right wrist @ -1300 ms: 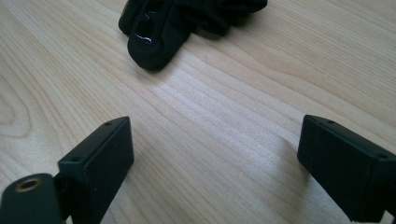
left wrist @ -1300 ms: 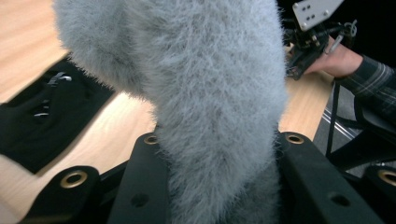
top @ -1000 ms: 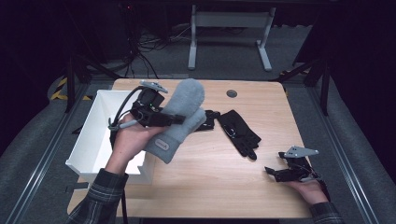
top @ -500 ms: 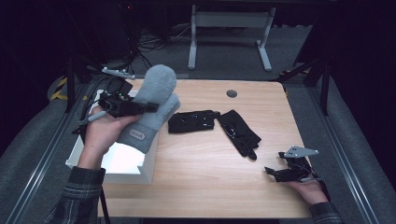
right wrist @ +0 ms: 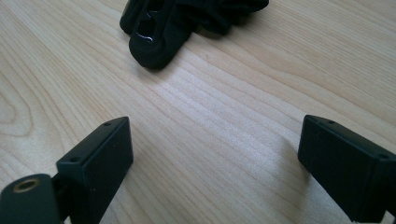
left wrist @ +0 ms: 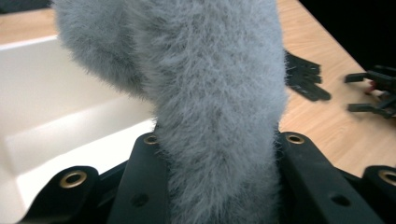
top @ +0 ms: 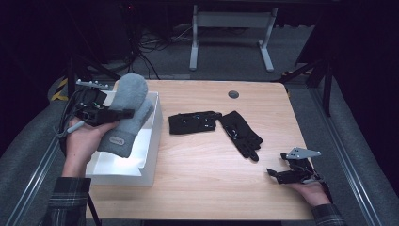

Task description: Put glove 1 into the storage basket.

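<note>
The left gripper has its two black jaws pinched firmly into the middle of a fluffy grey mitten, the pile bulging out on both sides of them in the left gripper view. The mitten hangs in the air above the open white bin at the table's left edge, cuff end lowest.

To do this step well, I'd judge the hand should bring the cuff inside the bin walls first, lower until the fabric rests on the floor, and only then let the jaws part, so nothing drapes over the rim.

The right gripper rests low on the wooden table near the front right corner, jaws spread wide with nothing between them. Two black gloves lie mid-table, just ahead of it.
</note>
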Available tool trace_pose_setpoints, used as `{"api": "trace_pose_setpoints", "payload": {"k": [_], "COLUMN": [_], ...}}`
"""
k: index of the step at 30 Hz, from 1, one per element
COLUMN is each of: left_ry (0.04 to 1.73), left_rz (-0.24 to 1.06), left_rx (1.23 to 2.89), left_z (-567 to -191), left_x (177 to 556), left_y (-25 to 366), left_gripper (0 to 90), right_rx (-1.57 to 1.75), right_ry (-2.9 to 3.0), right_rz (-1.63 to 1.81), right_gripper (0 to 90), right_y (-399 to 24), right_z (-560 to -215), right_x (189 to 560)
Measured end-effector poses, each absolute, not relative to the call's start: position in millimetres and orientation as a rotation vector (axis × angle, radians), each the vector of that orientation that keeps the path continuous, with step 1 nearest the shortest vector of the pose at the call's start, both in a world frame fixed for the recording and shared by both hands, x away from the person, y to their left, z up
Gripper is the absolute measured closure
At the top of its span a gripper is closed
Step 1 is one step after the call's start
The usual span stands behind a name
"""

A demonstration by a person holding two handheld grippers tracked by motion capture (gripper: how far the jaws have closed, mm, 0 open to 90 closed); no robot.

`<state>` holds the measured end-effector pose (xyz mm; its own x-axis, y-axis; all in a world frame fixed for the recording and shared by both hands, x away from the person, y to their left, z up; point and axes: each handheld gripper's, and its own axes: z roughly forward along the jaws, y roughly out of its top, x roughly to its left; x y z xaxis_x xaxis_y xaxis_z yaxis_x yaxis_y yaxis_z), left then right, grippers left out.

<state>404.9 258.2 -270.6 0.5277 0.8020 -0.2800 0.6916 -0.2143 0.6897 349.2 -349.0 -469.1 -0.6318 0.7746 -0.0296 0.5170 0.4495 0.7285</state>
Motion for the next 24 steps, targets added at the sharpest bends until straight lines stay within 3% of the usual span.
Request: {"api": "trace_pose_setpoints", "payload": {"k": [24], "left_ry": [1.451], "left_rz": [0.081], "left_rx": [1.997], "left_z": [-369.2], "left_x": [429.1], "left_y": [269.9], "left_gripper": [69.0], "right_rx": [1.095], "right_ry": [2.349], "right_rz": [0.998], "right_gripper": [10.3], "right_y": [-348.9], "right_z": [-469.2], "right_x": [349.6]}}
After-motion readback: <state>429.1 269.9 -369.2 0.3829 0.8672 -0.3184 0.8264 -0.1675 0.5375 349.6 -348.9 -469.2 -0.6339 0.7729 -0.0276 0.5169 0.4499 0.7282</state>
